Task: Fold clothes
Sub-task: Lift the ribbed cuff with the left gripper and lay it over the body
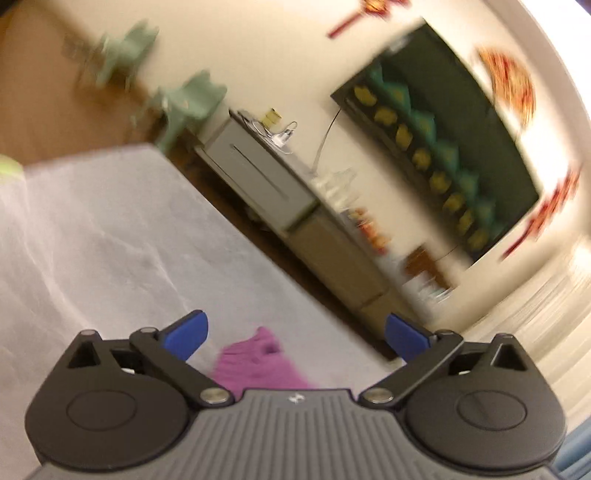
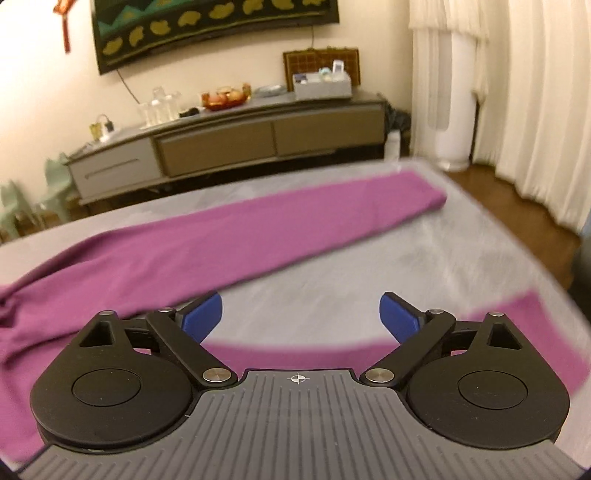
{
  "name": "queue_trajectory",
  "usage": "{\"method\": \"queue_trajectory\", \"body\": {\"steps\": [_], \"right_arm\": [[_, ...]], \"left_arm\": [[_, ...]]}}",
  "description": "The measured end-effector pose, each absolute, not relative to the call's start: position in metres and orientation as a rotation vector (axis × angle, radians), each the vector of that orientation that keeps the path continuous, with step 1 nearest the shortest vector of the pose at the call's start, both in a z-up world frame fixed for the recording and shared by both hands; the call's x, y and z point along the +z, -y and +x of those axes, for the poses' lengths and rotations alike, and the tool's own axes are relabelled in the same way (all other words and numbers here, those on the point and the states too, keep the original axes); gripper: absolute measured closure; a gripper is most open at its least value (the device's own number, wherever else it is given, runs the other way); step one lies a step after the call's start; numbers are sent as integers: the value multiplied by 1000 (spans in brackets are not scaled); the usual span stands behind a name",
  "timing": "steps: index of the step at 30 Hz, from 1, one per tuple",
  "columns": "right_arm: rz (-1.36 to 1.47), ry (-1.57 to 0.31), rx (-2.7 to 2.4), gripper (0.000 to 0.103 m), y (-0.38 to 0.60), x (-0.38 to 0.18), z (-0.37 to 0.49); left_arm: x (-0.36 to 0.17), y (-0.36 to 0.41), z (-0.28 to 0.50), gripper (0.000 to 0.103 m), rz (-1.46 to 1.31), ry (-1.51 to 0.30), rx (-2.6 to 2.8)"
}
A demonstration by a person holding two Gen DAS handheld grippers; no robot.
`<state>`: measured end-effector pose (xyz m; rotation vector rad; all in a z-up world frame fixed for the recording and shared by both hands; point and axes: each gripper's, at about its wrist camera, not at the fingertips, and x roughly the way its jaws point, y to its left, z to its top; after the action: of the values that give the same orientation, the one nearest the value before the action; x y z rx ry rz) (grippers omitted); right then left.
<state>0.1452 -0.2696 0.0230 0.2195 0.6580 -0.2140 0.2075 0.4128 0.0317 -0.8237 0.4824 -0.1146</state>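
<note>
A purple garment (image 2: 229, 236) lies flat on the grey-white table cover (image 2: 461, 251); one long part runs diagonally to the far right, another strip (image 2: 295, 354) shows close under my right gripper. My right gripper (image 2: 301, 317) hangs above the cloth, blue pads wide apart, nothing between them. In the tilted, blurred left wrist view, a small bunched piece of the purple garment (image 1: 255, 363) shows just ahead of my left gripper (image 1: 295, 336), which is open and holds nothing.
A low grey-and-brown sideboard (image 2: 229, 144) with glasses and boxes stands beyond the table under a dark wall hanging (image 2: 207, 22). White curtains (image 2: 535, 92) hang at the right over wooden floor (image 2: 524, 206). Pale green stools (image 1: 192, 99) stand at the far left.
</note>
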Motion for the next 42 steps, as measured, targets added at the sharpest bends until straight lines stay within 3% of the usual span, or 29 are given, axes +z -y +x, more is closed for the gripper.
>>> {"method": "queue_trajectory", "body": {"steps": [3,7,11,17,19,20,21,22,23,25,26,27,29,32,33,34,36,37,40,42], "right_arm": [[216,-675,-250,8,262,18,124],[221,-682,-320,7,268,10,98],[386,-692,-386,6,300,3,82],[714,-658,-461,6,342,-16,50],[791,-661,-497,7,353,-24,42],[829,-662,-515,7,358,-27,38],[840,-665,-527,8,362,-30,37],[823,-670,-533,8,363,-31,40],[806,-674,-540,8,365,-32,43],[716,-707,-553,16,366,-32,58],[655,-731,-552,37,365,-31,68],[602,-754,-541,67,366,-31,78],[541,-777,-519,100,370,-32,91],[529,-580,-546,101,374,-8,82],[469,-547,-575,101,370,-1,80],[431,-541,-598,101,368,2,80],[488,-604,-604,101,376,-8,82],[532,-627,-604,100,380,-13,82],[672,-640,-582,81,390,-22,78],[766,-648,-527,46,392,-29,73]], "left_arm": [[38,-410,206,5,-692,-599,-63],[41,-356,181,5,-264,-740,-197],[20,-325,137,5,1,-761,-274],[-12,-301,122,5,162,-746,-322],[-23,-287,128,11,219,-755,-339],[-29,-282,135,25,242,-774,-336],[-34,-277,141,51,265,-793,-334],[-37,-276,148,68,261,-822,-326],[-37,-279,154,96,229,-851,-327],[-15,-303,157,96,50,-804,-319],[0,-319,157,97,-64,-755,-309],[16,-336,158,97,-178,-705,-298],[39,-380,156,97,-447,-614,-282],[30,-415,154,95,-546,-671,-166],[21,-419,155,90,-535,-720,-140],[9,-420,158,84,-535,-781,-135],[-2,-419,156,59,-506,-843,-134],[-6,-417,154,55,-480,-865,-128],[-4,-414,137,33,-415,-842,-95],[0,-410,123,22,-370,-825,-77]]}}
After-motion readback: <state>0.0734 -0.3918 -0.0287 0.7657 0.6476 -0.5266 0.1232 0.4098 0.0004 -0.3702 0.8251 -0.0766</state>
